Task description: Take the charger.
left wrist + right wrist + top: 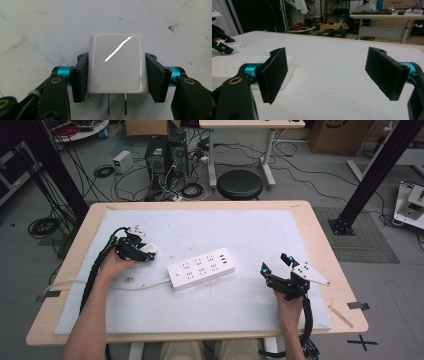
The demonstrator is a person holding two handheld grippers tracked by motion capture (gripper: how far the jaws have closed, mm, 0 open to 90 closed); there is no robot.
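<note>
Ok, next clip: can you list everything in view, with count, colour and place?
Power strip: one, white, middle of the mat, its cord running off left.
Charger plug: one, white, two prongs, clamped in the left tool.
Mat: one, white, stained, covering the tabletop.
Table: one, light wood.
Stool: one, black, on the floor beyond the table.
Computer towers: two, black, on the floor among cables.
Cardboard box: one, brown, far floor.
Left tool: black jaws, shut on the charger plug, left of the strip.
Right tool: black jaws, open, right of the strip.
Forearms: two, bare, at the near edge.

Left claw [116, 75] clamped (on something); right claw [332, 75] spread wide
</note>
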